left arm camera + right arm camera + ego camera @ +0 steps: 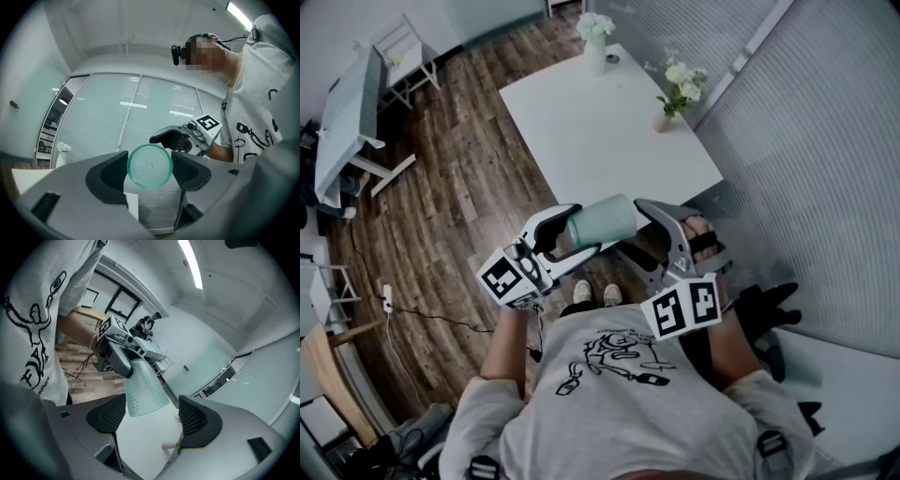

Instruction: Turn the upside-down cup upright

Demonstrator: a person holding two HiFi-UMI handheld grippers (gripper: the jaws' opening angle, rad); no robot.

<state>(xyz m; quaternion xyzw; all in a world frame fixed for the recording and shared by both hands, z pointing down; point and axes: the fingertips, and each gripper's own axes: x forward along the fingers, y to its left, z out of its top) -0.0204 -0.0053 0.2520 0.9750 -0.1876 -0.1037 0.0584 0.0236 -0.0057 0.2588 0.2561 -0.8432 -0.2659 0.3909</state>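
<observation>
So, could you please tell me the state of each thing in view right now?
cup: held in mid-air, lying on its side.
left claw: shut on the cup's narrow end.
right claw: open, around the cup's wide end.
white vase: upright on the table.
pink vase: upright on the table.

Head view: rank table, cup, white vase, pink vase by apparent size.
1. white table
2. teal cup, which looks bigger because it is nearer the camera
3. white vase
4. pink vase
Vase bodies only, flowers excluded.

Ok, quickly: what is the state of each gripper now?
Left gripper: shut on the cup.
Right gripper: open, holding nothing.
</observation>
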